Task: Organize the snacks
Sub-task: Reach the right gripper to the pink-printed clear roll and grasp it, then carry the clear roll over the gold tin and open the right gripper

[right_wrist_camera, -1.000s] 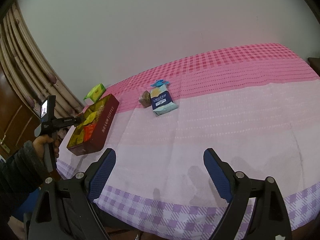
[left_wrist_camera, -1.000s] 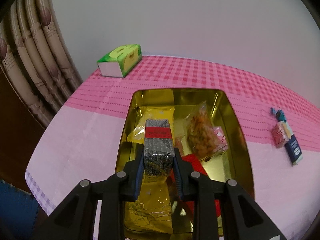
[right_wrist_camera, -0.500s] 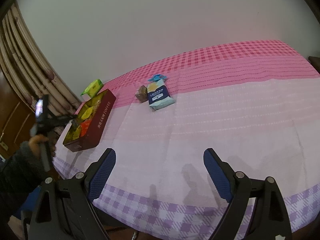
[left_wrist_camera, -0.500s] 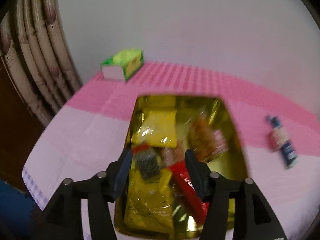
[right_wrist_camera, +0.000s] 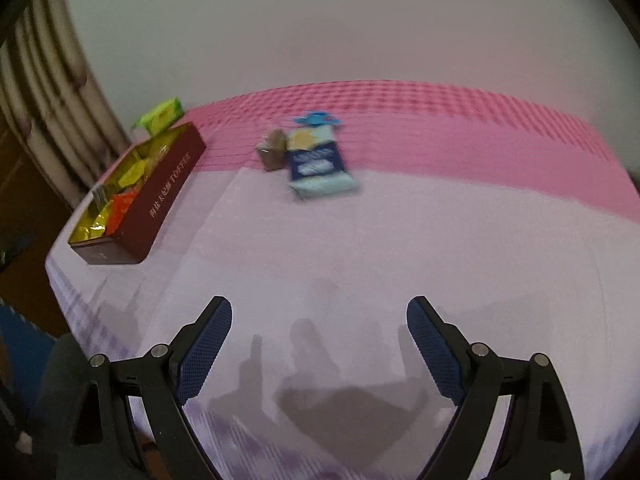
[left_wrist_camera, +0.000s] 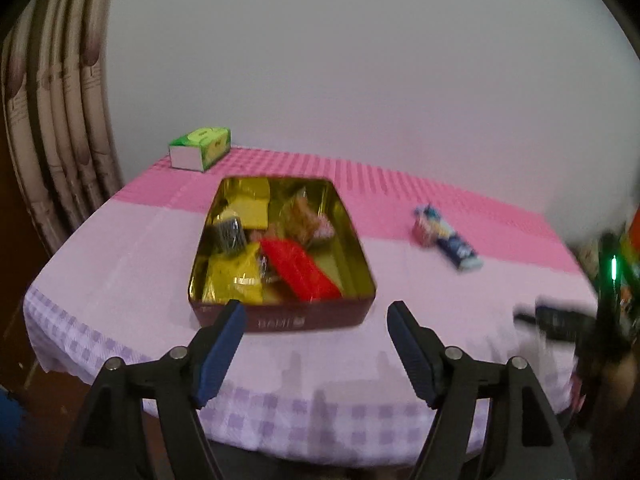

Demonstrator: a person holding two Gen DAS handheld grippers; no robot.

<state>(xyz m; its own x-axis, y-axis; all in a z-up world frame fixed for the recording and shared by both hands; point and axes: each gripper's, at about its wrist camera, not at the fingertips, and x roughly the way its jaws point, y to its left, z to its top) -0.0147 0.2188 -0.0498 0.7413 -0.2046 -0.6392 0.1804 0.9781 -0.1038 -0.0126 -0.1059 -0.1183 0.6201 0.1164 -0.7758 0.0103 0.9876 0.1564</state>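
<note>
**Grey packet dropped in tin, both grippers empty**

The left gripper (left_wrist_camera: 312,344) has just been opening; its fingers stand wide with nothing between them, short of the maroon rectangular tin (left_wrist_camera: 280,322). The grey-and-red foil packet (left_wrist_camera: 229,234) lies inside. The right gripper (right_wrist_camera: 319,354) gapes empty above the pink counter (right_wrist_camera: 400,248). The tin's side reads "TOFFEE".

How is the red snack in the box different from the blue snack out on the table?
The red snack lies inside the tin box among other packets; the blue snack lies out on the tablecloth, not put away yet.
The red snack is plain bright red; the blue snack is dark blue with a pale end.
The red snack touches yellow wrappers; the blue snack sits beside only one small packet.
Both are wrapped, flat-lying and not held.
</note>
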